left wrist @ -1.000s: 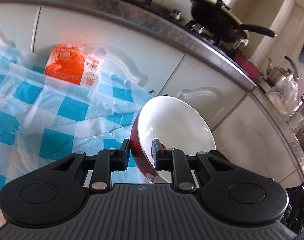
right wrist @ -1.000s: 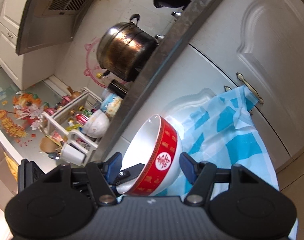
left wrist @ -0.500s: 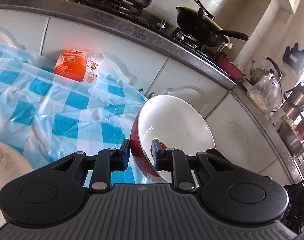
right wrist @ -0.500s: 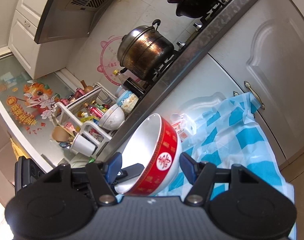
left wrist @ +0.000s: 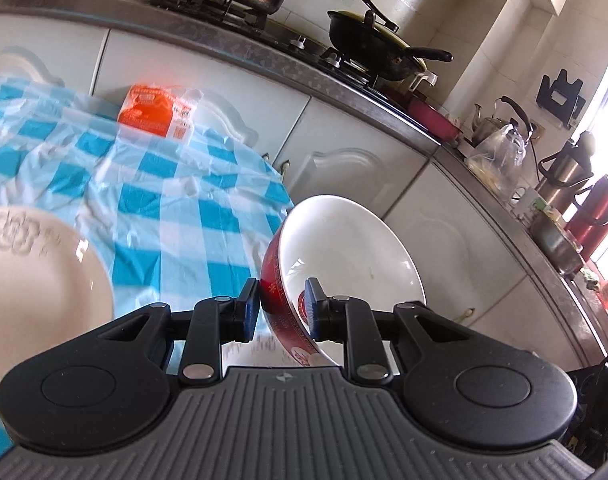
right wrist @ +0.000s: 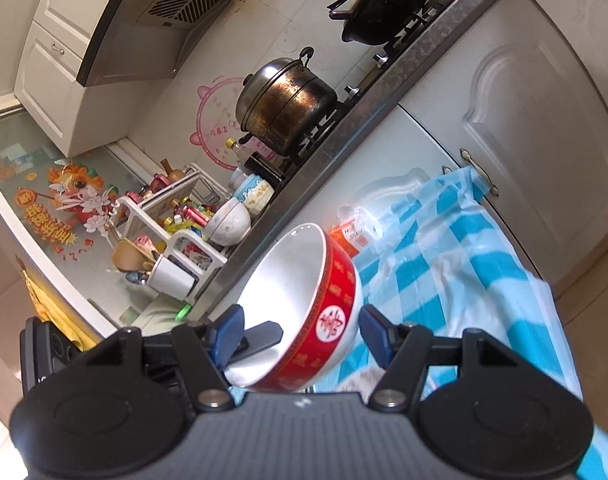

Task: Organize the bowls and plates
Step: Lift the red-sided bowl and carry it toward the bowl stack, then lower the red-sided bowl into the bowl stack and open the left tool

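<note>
My left gripper [left wrist: 283, 304] is shut on the rim of a red bowl with a white inside [left wrist: 352, 248], held tilted above the table's edge. A white plate with a grey pattern [left wrist: 36, 280] lies on the blue-checked tablecloth [left wrist: 164, 192] at the left. In the right wrist view the same red bowl [right wrist: 304, 304] sits between the wide-apart fingers of my right gripper [right wrist: 300, 330], which do not touch it. The dark finger of the left gripper [right wrist: 260, 336] shows inside the bowl there.
An orange packet [left wrist: 152, 112] lies at the far side of the cloth. White cabinet doors [left wrist: 344, 160] stand behind the table. The counter holds a steel pot [right wrist: 284, 108], a black wok [left wrist: 376, 48], kettles [left wrist: 500, 124] and a dish rack with bowls [right wrist: 192, 236].
Both grippers and the bowl have risen and pulled back. The white plate has come into the left wrist view. More of the counter and stove shows. The grip on the bowl is unchanged.
</note>
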The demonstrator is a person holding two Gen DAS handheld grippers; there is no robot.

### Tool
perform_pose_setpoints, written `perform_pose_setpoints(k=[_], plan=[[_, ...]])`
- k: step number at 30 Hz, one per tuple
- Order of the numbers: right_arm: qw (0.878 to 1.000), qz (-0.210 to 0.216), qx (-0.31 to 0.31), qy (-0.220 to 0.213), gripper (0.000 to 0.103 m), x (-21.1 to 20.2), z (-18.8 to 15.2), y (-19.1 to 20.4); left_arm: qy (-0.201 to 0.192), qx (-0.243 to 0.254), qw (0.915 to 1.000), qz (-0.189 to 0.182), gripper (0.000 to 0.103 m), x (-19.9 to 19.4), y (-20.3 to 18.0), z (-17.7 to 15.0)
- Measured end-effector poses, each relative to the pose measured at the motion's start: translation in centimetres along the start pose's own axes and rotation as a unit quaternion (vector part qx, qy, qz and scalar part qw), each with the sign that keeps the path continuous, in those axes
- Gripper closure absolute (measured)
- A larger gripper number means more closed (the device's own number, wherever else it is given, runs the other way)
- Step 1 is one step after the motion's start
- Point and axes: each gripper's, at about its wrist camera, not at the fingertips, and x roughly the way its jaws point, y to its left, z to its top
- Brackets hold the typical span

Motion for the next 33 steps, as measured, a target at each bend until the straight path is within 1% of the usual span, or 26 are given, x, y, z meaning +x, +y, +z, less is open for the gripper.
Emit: perform_pose_setpoints(k=[6, 14, 17, 20, 26, 30, 33], plan=[[1.0, -0.028, 0.003, 0.012, 0.039, -1.2, -2.5, 0.4, 0.002, 0.002, 1.0, 0.006, 0.08, -1.2, 0.3, -2.2], [0.997, -0.07, -0.006, 0.027, 0.039, -1.3, -4.9, 0.8, 0.015, -0.016, 0.9996, 0.018, 0.081, -0.7, 1.7, -3.6], [0.996, -0.08, -0.008, 0.027, 0.039, -1.3, -5.3, 0.7, 0.026, -0.026, 0.9992, 0.019, 0.081, -0.2, 2.3, -3.9], [0.996, -0.086, -0.013, 0.026, 0.041, -1.3, -5.5, 0.6, 0.026, -0.026, 0.9991, 0.021, 0.081, 0.2, 2.5, -4.0], [0.993, -0.102, -0.045, 0.029, 0.041, -1.0, -5.7, 1.3, 0.033, -0.027, 0.9987, 0.027, 0.08, 0.8, 3.0, -4.2], [0.992, -0.111, -0.055, 0.024, 0.04, -1.0, -5.8, 1.5, 0.036, -0.028, 0.9988, 0.019, 0.079, 1.0, 3.2, -4.4], [0.992, -0.113, -0.05, 0.02, 0.039, -1.3, -5.8, 1.5, 0.037, -0.03, 0.9988, 0.012, 0.075, 1.0, 3.3, -4.5]])
